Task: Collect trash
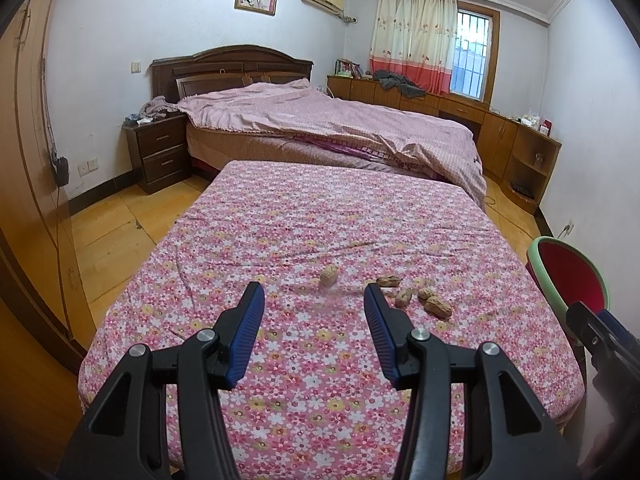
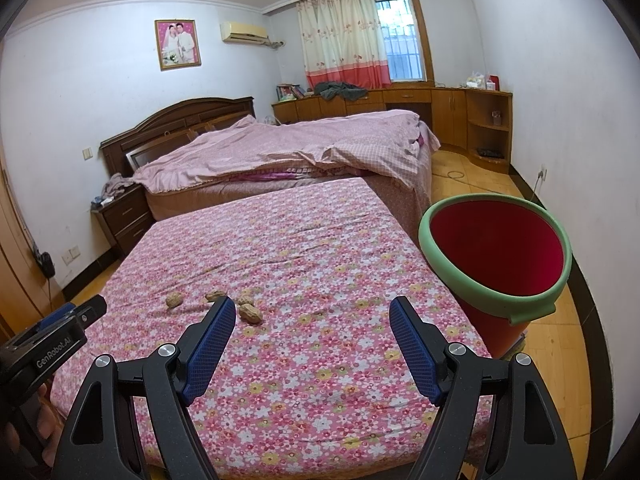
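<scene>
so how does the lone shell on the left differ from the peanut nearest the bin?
The lone shell is round and stubby; the nearest peanut is longer, with a pinched waist. The lone shell sits apart, ahead of the open left tongs; the nearest peanut lies in the cluster toward the red bin. Both are tan and rest loose on the floral cloth.

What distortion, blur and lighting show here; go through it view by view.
Left wrist view: strong fisheye bending of walls and wardrobe, dark vignette corners; one peanut looks smeared by motion blur; left claw sharp. Right wrist view: same curved edges; window washed out; red bucket and right claw crisp.
</scene>
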`<act>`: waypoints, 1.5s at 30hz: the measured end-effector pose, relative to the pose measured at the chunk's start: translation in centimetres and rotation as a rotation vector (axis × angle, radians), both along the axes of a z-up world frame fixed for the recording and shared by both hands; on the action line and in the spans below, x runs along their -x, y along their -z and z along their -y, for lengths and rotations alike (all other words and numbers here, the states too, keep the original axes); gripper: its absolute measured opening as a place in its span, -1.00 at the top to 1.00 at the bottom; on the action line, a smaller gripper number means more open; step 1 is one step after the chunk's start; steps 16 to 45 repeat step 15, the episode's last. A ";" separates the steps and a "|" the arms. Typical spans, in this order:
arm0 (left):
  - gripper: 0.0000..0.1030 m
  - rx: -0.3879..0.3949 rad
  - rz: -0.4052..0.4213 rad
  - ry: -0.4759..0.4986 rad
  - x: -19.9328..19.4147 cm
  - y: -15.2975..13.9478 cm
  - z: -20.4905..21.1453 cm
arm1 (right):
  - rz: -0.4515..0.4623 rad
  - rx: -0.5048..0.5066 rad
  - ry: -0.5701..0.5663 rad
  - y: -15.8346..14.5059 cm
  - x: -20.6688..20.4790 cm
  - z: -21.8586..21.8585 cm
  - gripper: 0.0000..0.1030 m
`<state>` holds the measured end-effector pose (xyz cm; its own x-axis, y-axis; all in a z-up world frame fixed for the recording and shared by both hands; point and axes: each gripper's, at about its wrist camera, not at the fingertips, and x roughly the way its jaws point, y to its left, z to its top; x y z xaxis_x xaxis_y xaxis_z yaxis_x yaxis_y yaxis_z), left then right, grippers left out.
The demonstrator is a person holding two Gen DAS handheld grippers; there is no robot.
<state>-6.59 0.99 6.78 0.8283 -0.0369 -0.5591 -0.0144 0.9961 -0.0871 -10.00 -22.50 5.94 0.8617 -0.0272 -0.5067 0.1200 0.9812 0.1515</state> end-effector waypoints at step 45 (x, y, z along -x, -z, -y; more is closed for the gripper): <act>0.00 -0.014 0.031 -0.011 0.7 -0.4 0.6 | 0.002 0.002 -0.002 -0.1 0.1 0.1 -0.55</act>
